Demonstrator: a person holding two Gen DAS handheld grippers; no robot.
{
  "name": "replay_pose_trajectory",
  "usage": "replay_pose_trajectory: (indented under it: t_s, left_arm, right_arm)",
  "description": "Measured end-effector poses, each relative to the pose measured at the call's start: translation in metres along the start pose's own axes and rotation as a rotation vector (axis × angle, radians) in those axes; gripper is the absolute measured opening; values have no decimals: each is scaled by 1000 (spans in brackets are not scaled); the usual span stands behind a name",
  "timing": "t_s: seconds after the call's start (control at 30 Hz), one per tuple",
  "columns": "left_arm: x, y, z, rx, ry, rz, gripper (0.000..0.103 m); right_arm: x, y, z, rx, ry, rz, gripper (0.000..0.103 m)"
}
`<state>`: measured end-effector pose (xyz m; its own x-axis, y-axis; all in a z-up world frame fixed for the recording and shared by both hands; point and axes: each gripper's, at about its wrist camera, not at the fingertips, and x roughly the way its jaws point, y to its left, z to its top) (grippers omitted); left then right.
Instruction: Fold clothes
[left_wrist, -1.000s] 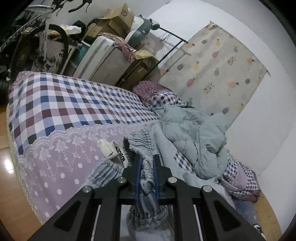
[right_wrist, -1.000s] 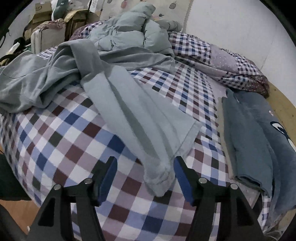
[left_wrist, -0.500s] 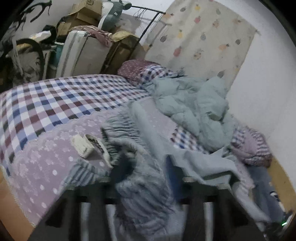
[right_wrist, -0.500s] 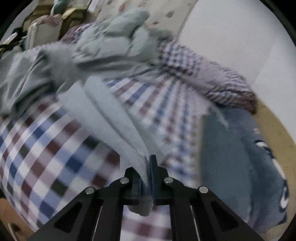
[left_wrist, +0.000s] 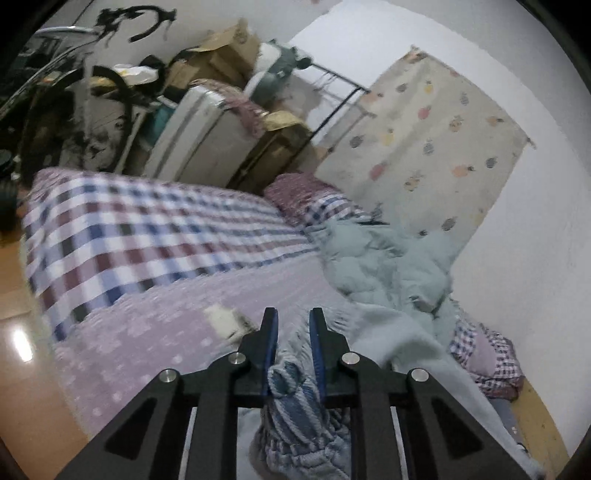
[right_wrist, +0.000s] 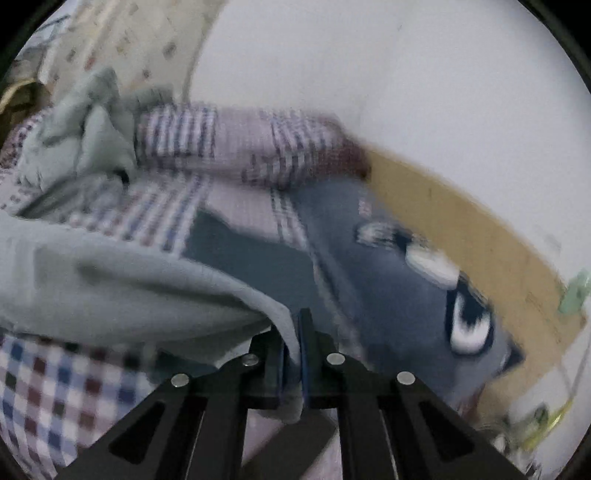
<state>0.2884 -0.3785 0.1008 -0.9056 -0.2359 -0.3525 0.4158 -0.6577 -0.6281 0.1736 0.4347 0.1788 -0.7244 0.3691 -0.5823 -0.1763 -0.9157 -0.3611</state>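
Observation:
A pale grey-green garment (left_wrist: 391, 332) lies across the checked bed (left_wrist: 140, 236). Its ribbed, elastic waistband (left_wrist: 295, 413) is bunched between the fingers of my left gripper (left_wrist: 292, 325), which is shut on it above the lilac lace edge of the bedspread. In the right wrist view the same garment's cloth (right_wrist: 122, 284) stretches to the left, lifted off the bed, and my right gripper (right_wrist: 293, 332) is shut on its hem. The white label (left_wrist: 229, 321) of the garment shows beside the left fingers.
A rumpled pale green duvet (left_wrist: 384, 258) and checked pillows lie at the head of the bed. Folded blue-grey clothes with a cartoon eye print (right_wrist: 424, 280) sit on the bed's right side by a wooden floor strip. Boxes, a suitcase and a bicycle stand behind the bed.
My right gripper shut on the garment's hem and has lifted and swung it to the right. My left gripper, still holding the waistband, has shifted over the bed's edge.

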Motion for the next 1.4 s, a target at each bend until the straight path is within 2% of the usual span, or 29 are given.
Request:
replay_pose_trajectory:
  t_s: [0.13, 0.2, 0.27, 0.3, 0.33, 0.37, 0.4, 0.43, 0.5, 0.6, 0.67, 0.83, 0.9, 0.93, 1.0, 1.1, 1.17, 1.27, 1.4]
  left_arm:
    - [-6, 19, -13, -50, 65, 21, 20]
    - [-10, 22, -17, -56, 91, 19, 22]
    - [-19, 25, -17, -57, 98, 19, 22]
    - [-26, 26, -16, -57, 95, 18, 25]
    - [-33, 28, -14, -60, 86, 15, 35]
    - [-41, 31, -11, -67, 70, 5, 43]
    - [-50, 33, -9, -80, 48, -4, 62]
    - [-58, 36, -7, -93, 25, -12, 75]
    - [-73, 35, -7, -108, -11, -46, 81]
    - [-86, 22, -14, -97, 10, -102, 83]
    - [-87, 5, -25, -82, 40, -148, 86]
    - [-70, -48, -72, 28, 183, -244, 88]
    - [-67, -62, -92, 75, 218, -274, 88]
    - [-66, -68, -101, 99, 235, -289, 88]
    - [-65, -80, -114, 158, 236, -273, 88]
    - [-66, -84, -119, 176, 242, -286, 88]
    - [-66, -86, -122, 187, 246, -295, 88]
    - [-57, -78, -119, 135, 274, -308, 88]
    - [-47, -63, -113, 47, 290, -326, 88]
  right_arm:
    - [9, 0, -35, 47, 112, 44, 19]
    - [-2, 4, -47, 49, 125, 49, 40]
    - [-21, 9, -54, 20, 127, 70, 50]
    - [-29, 15, -56, -14, 139, 89, 56]
    - [-36, 20, -58, -50, 152, 110, 60]
    - [-47, 29, -59, -94, 146, 129, 61]
    - [-59, 38, -59, -141, 134, 148, 62]
    - [-71, 48, -59, -188, 122, 167, 62]
    - [-96, 77, -49, -222, 68, 266, 67]
    - [-134, 122, -31, -263, -21, 427, 71]
    - [-154, 168, -14, -296, -89, 549, 72]
    - [-187, 289, 17, -449, -200, 777, 72]
    - [-193, 334, 28, -508, -220, 880, 72]
    - [-193, 355, 32, -533, -218, 922, 72]
    - [-193, 395, 39, -587, -204, 986, 72]
    - [-180, 438, 50, -637, -165, 1037, 72]
    - [-165, 458, 62, -624, -102, 1102, 72]
    - [-138, 488, 71, -623, 25, 1163, 72]
    - [-124, 515, 79, -664, 27, 1147, 72]
